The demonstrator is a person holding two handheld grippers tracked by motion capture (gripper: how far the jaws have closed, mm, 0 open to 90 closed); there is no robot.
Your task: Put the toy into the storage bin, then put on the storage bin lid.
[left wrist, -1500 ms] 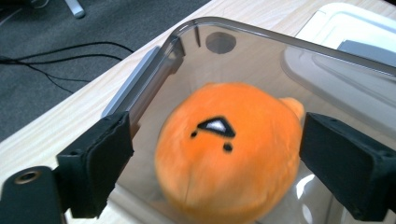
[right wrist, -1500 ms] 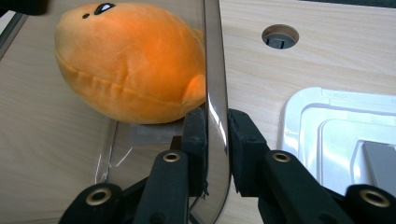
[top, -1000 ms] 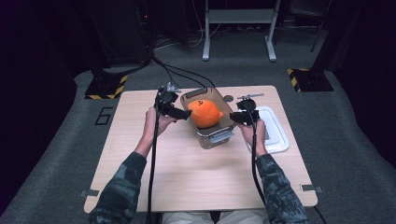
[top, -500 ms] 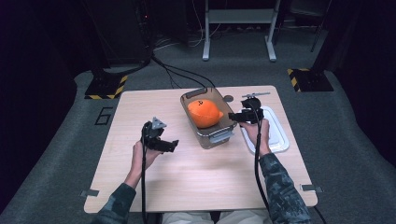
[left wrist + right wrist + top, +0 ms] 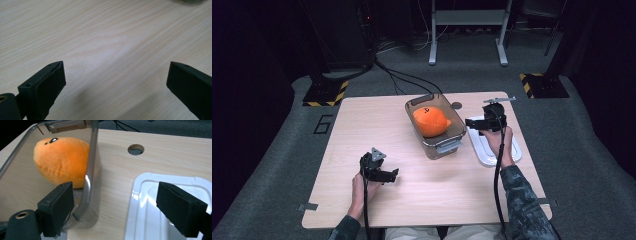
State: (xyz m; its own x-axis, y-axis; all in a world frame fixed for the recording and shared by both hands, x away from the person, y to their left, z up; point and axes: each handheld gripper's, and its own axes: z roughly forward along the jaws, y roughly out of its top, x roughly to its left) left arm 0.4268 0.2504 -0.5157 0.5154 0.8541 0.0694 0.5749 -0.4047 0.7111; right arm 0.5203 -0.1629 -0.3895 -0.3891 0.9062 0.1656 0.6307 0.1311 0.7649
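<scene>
Near the surface's [image 5: 422, 200] front edge my left tongs [image 5: 388, 175] hang released over bare wood, while farther back my right tongs [image 5: 470, 122], jaws just spread and grasping nothing, sit above the white lid [image 5: 492, 156] beside the clear box [image 5: 438, 145] holding the orange plush toy [image 5: 430, 121].

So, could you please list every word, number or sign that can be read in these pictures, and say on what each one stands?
"6": outlined on the grey floor, left of the table.
Yellow-and-black hazard stripes, no words: on two floor plates, left and right.
Dark marks on the orange plush in the clear box: small face-like marks, not text.
White lid: no readable text.
</scene>
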